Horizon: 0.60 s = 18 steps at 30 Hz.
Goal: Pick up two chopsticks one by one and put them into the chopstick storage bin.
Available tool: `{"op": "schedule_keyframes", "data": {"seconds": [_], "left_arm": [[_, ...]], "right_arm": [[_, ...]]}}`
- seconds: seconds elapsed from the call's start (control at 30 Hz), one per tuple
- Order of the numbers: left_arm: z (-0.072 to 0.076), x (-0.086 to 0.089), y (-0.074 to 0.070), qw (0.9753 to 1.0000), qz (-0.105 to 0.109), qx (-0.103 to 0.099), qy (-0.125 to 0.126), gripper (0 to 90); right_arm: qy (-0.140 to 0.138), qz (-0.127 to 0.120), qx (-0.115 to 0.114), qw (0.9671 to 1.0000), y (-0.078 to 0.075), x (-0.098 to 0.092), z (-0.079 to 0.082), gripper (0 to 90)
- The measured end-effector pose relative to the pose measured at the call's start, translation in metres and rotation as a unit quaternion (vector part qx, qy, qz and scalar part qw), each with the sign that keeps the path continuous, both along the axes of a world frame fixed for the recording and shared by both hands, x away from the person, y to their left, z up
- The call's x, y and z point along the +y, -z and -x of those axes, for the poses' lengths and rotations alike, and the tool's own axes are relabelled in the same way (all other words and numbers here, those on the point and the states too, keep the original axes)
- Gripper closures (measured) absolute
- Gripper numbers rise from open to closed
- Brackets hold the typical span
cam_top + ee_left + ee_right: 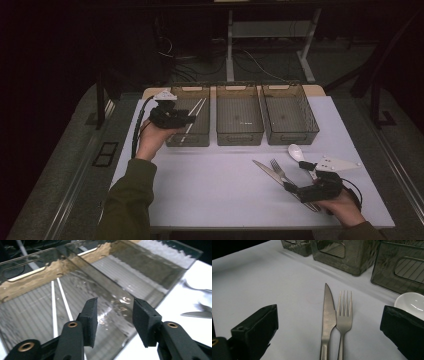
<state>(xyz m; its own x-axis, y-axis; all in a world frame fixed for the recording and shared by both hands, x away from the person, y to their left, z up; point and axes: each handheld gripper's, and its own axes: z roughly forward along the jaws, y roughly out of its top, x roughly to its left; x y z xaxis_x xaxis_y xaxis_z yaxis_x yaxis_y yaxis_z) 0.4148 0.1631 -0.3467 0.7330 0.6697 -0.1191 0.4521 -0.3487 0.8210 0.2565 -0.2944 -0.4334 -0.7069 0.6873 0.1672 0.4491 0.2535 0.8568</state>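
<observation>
A steel knife, a fork and a white spoon lie side by side on the white table at the right front. My right gripper hovers open just behind their handles. In the right gripper view its wide jaws straddle the knife and fork, with the spoon beside the right jaw. My left gripper stands open and empty over the left clear bin. Two white chopsticks lie in that bin below its jaws.
A middle bin and a right bin stand in a row with the left one along the table's back edge. Desk legs and cables fill the dark floor beyond. The knife's tip shows at the right of the left gripper view.
</observation>
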Motion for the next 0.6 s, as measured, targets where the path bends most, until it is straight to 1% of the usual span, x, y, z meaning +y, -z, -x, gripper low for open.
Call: {"op": "schedule_keyframes", "data": {"seconds": [0.1, 0.2, 0.23, 0.33, 0.5, 0.6], "left_arm": [[0.013, -0.002, -0.002, 0.9999, 0.0, -0.006, 0.012, 48.0], [0.026, -0.002, 0.0, 0.9997, 0.001, -0.012, 0.023, 44.6], [0.031, -0.002, 0.001, 0.9996, 0.005, -0.013, 0.025, 43.5], [0.043, -0.001, 0.006, 0.9993, 0.018, -0.016, 0.028, 40.5], [0.062, 0.001, 0.015, 0.9989, 0.024, -0.026, 0.032, 36.1], [0.072, 0.0, 0.019, 0.9988, 0.021, -0.029, 0.034, 34.4]], "right_arm": [[0.0, 0.001, 0.0, 1.0, 0.0, 0.0, 0.0, 1.7], [0.001, 0.001, 0.0, 1.0, 0.0, 0.0, 0.0, 1.7], [0.0, 0.001, 0.0, 1.0, 0.0, 0.0, 0.0, 1.7], [0.0, 0.001, -0.001, 1.0, 0.0, 0.0, 0.0, 1.7], [0.001, 0.002, 0.0, 1.0, 0.0, 0.0, 0.0, 1.8], [0.001, 0.001, 0.0, 1.0, 0.0, 0.0, 0.0, 1.7]]}}
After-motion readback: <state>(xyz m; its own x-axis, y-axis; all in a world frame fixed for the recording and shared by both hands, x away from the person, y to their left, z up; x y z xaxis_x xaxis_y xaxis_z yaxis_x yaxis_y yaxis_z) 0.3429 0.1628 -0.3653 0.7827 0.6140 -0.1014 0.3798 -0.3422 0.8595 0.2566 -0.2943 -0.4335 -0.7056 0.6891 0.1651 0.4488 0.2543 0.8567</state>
